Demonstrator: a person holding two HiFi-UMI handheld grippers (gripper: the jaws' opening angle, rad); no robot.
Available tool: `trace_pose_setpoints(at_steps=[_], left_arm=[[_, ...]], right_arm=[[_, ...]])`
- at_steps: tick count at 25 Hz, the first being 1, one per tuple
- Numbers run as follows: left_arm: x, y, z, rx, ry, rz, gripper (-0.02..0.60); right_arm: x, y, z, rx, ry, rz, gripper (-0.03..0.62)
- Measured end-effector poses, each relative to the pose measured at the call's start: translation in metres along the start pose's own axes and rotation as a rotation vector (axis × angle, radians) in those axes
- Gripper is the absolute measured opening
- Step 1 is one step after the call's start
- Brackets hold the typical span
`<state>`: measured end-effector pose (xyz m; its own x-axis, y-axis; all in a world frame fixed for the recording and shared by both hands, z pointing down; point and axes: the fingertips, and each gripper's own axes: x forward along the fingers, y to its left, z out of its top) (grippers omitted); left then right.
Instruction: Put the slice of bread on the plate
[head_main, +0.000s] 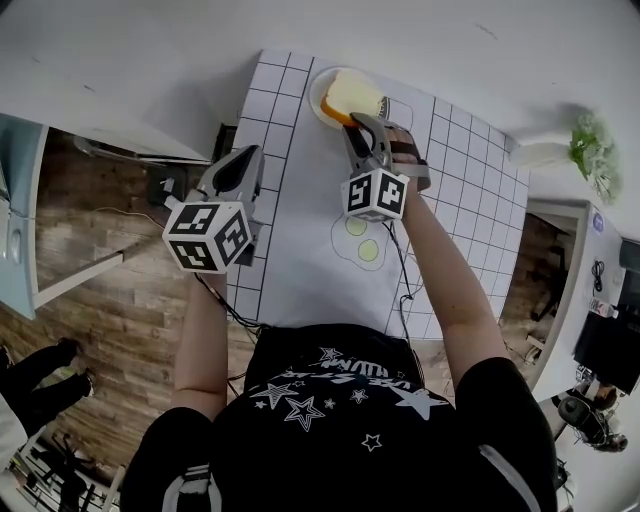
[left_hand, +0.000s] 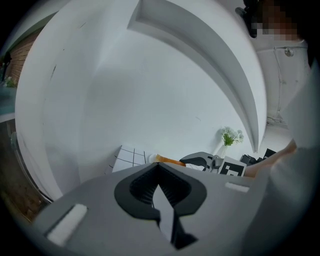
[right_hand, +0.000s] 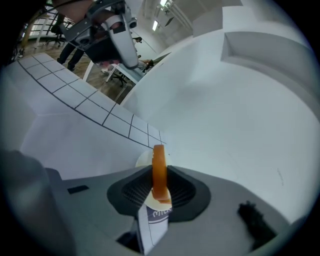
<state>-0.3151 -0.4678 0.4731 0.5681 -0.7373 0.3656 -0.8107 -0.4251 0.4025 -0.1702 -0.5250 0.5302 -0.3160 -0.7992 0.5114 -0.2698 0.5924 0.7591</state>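
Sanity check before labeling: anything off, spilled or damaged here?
Nothing stands out. The slice of bread is intact, clamped in the right gripper at the white plate; the left gripper is empty.

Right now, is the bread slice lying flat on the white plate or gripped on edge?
Gripped on edge: the orange-crusted bread slice stands upright, clamped in the right claw, above the round white plate.

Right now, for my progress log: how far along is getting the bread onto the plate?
Done: the slice of bread is picked up. In hand: the right gripper holds it over the plate. Remaining: set it down and release. The left gripper is shut and empty.
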Motion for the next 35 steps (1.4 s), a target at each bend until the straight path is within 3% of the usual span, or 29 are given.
trace_pose_setpoints(at_steps=[8, 13, 19, 23, 27, 35], left_arm=[[-0.005, -0.003, -0.01, -0.022, 0.014, 0.0, 0.008], [-0.007, -0.01, -0.013, -0.014, 0.02, -0.007, 0.008], [-0.013, -0.017, -0.013, -0.005, 0.02, 0.001, 0.008], [-0.019, -0.025, -0.014, 0.01, 0.022, 0.005, 0.008], [-0.026, -0.037, -0.012, 0.021, 0.008, 0.014, 0.008], [-0.039, -0.083, -0.018, 0.051, 0.0, 0.014, 0.008]], right_arm=[[0.001, 0.022, -0.001, 0.019, -0.013, 0.077, 0.103], [0.007, 0.042, -0.006, 0.096, 0.028, 0.157, 0.124], [0.006, 0.04, -0.003, 0.227, 0.037, 0.177, 0.137], [-0.008, 0.032, -0.003, 0.31, 0.027, 0.163, 0.143], [-0.043, 0.008, 0.008, 0.492, -0.084, 0.101, 0.143], [-0.127, -0.034, 0.01, 0.745, -0.261, 0.014, 0.141]])
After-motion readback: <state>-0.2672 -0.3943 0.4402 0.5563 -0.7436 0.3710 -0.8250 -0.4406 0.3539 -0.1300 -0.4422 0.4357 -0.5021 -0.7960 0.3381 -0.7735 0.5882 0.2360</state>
